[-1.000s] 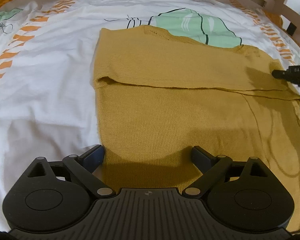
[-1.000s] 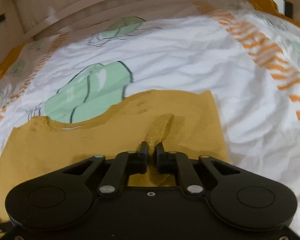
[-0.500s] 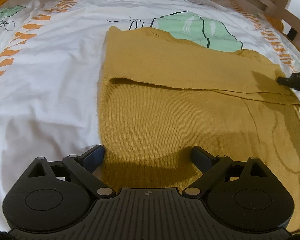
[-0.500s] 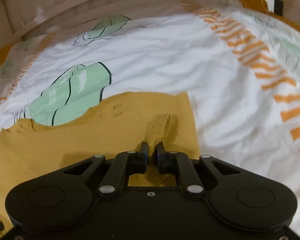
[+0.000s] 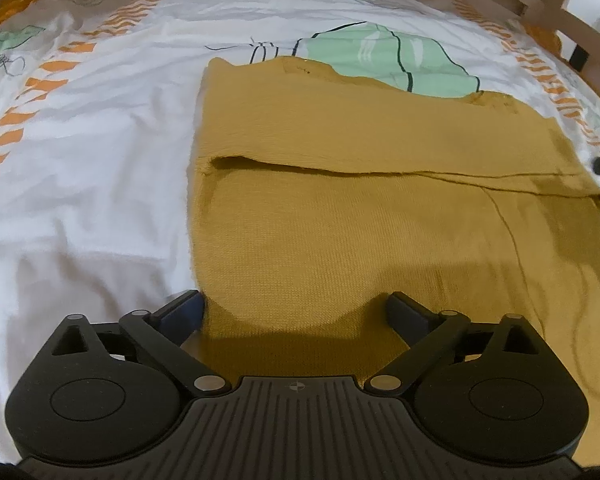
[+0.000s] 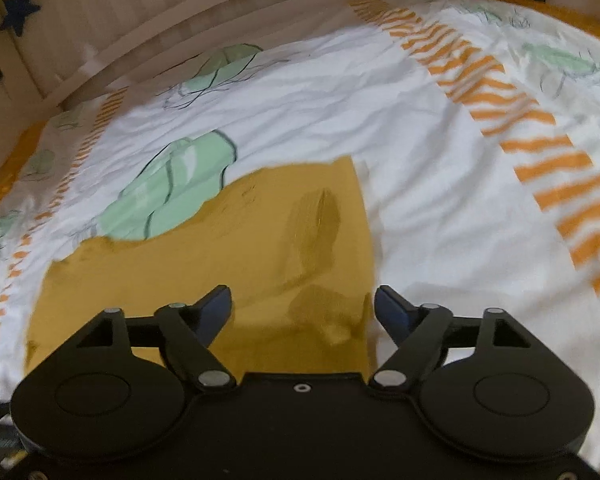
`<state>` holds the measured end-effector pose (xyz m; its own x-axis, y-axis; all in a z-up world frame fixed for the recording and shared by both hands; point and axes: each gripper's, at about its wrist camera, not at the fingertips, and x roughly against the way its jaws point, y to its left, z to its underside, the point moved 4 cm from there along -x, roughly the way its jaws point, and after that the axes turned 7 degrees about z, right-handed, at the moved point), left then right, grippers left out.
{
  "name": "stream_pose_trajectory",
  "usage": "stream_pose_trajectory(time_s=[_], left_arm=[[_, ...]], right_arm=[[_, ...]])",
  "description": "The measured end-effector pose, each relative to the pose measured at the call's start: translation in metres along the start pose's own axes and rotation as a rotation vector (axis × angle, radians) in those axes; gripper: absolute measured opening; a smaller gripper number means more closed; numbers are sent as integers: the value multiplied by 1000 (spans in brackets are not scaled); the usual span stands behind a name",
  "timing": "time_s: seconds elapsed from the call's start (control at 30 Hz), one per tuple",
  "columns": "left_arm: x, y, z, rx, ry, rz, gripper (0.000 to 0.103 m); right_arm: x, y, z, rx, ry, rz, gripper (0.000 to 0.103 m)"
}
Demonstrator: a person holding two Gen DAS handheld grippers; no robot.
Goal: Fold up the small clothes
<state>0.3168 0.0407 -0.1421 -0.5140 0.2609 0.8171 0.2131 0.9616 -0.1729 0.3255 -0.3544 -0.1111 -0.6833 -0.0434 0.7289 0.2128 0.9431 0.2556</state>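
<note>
Here: mustard garment [image 5: 340,216], long axis crosswise; left gripper [image 5: 296,312] gaping over near hem; right gripper [image 6: 302,304] just opening, empty, at its right edge.

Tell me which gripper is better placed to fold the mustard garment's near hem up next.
Left. The left gripper is open astride the mustard garment at its near hem. The right gripper, jaws just opened, sits at the far folded flap's corner.

No legible txt, labels or nos. in either view
</note>
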Motion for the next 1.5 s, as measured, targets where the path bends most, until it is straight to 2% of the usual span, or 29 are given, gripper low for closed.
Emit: stream_pose_trajectory(time_s=[0.07, 0.23, 0.33, 0.43, 0.63, 0.8, 1.07, 1.5], left_arm=[[0, -2, 1, -19, 0, -3, 101], [4, -2, 3, -46, 15, 14, 99], [17, 1, 11, -24, -8, 16, 88], [32, 3, 22, 18, -13, 22, 85], [74, -6, 52, 24, -33, -2, 84], [111, -5, 80, 53, -70, -21, 84], [150, -6, 115, 91, -123, -41, 84], [164, 4, 153, 140, -102, -4, 84]], right_arm=[[14, -4, 13, -15, 26, -20, 88], [49, -11, 44, -27, 58, -47, 88], [69, -11, 61, -41, 55, -66, 89], [86, -6, 74, -19, 46, -75, 93], [120, 1, 98, 7, 20, -106, 94], [140, -8, 121, -23, 21, -105, 99], [161, -21, 141, -89, 20, -88, 102], [164, -30, 157, -124, 56, -74, 102]])
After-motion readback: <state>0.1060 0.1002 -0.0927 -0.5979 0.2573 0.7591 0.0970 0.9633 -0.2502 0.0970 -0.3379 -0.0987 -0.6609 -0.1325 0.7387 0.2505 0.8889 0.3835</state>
